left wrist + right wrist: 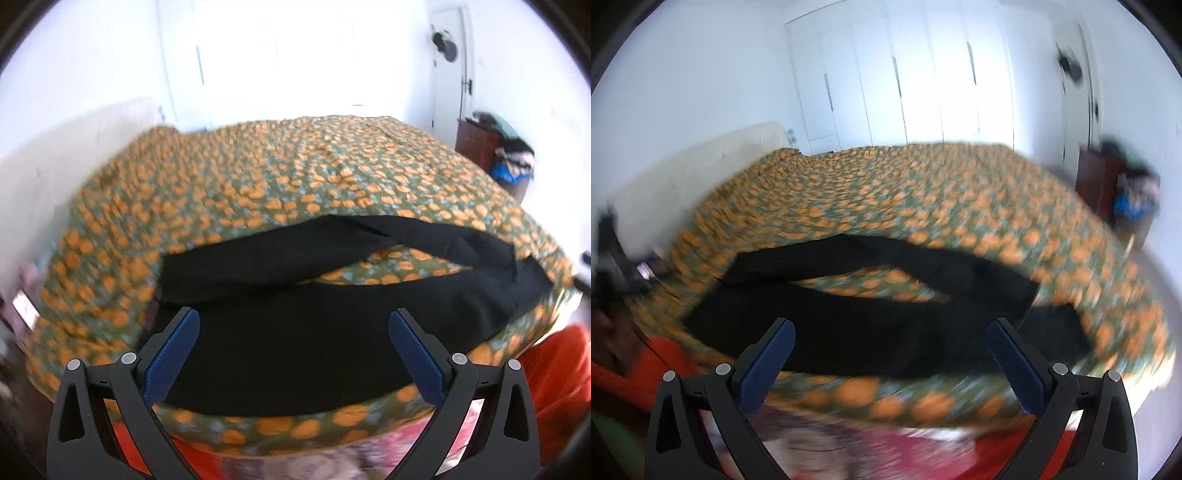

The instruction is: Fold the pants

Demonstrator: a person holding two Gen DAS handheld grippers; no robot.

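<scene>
Pants [280,332] lay black across the lower centre of both frames, just past both grippers, left gripper [294,350] and right gripper [891,360], jaws spread wide, holding nothing. Legs were splayed apart on the orange-patterned bedspread [295,173], near its front edge. Risk: a pinch could catch the bedspread too, or only one layer, skewing the fold.

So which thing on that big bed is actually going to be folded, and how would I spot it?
Look at the bed that fills the room, covered by a green bedspread dotted with orange shapes. On its near edge, just ahead of both open tools, lie the black pants, their two legs spread apart in a V. They are the only plain dark item on that patterned cloth.
</scene>
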